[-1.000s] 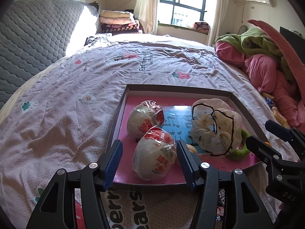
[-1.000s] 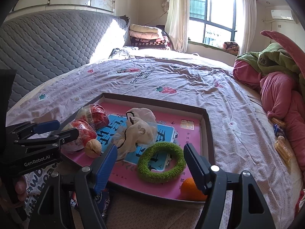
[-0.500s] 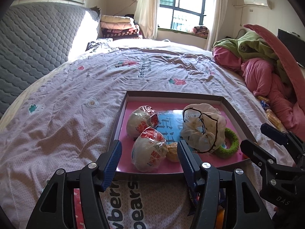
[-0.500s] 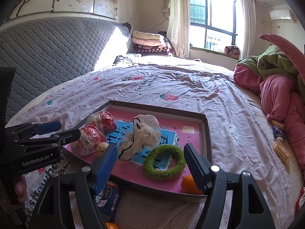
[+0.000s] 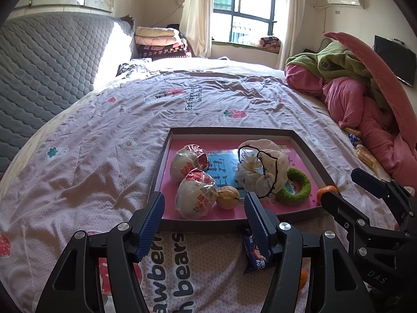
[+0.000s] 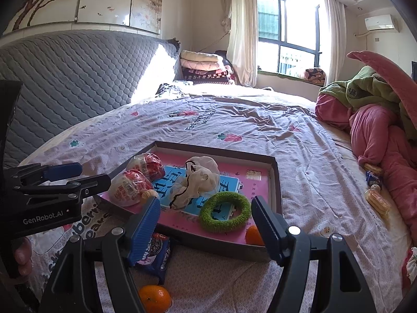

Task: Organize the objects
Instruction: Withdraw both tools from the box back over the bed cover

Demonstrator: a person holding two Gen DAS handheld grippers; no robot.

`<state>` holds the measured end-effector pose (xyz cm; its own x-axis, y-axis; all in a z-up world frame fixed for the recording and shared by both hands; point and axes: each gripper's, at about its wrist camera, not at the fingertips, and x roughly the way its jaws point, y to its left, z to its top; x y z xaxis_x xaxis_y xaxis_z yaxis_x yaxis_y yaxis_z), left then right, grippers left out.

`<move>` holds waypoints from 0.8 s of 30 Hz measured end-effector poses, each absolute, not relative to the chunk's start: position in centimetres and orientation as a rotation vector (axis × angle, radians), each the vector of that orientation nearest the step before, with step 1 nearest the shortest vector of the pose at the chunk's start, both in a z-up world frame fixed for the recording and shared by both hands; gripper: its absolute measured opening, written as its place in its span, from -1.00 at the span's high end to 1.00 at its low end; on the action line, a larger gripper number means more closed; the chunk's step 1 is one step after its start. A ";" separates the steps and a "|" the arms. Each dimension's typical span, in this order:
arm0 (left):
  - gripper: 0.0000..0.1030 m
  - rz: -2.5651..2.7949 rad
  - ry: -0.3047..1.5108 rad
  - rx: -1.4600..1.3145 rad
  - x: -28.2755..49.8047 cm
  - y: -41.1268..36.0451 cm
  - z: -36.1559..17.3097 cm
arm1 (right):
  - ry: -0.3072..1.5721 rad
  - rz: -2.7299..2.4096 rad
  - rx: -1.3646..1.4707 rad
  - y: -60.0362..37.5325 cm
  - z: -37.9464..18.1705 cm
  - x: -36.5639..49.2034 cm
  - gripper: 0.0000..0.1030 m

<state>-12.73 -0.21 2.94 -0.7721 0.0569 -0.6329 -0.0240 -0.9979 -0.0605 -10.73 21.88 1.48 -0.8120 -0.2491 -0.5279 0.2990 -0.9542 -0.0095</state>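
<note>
Left tongs [image 5: 203, 210] opening, angled downward, empty

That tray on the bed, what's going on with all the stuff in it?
A person is tidying up with a claw in each hand. The tray already holds two wrapped buns, a walnut, a cloth pouch and a green ring. The left claw is opening with nothing between its fingers, and the right claw is open and empty too. A cookie packet and an orange lie on the bedsheet outside the tray.
</note>
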 end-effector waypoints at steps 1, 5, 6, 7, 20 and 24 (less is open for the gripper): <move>-0.27 2.914 -0.072 -1.046 -12.6 -0.1 3.0 | 0.126 -2.741 0.777 21.9 1.5 -10.6 -0.40; -0.27 2.913 -0.054 -1.044 -11.9 0.1 3.1 | 0.098 -2.740 0.758 22.3 1.7 -9.7 -0.49; -0.27 2.913 -0.054 -1.043 -11.7 0.1 3.2 | 0.098 -2.740 0.752 22.3 1.8 -9.5 -0.50; -0.27 2.911 -0.052 -1.044 -11.6 0.1 3.3 | 0.100 -2.744 0.745 22.3 1.8 -9.2 -0.51; -0.27 2.911 -0.039 -1.025 -10.0 0.2 3.8 | 0.088 -2.729 0.694 22.5 2.0 -6.8 -0.61; -0.27 2.906 -0.047 -1.026 -9.6 0.2 3.9 | 0.099 -2.726 0.687 22.4 1.9 -6.2 -0.63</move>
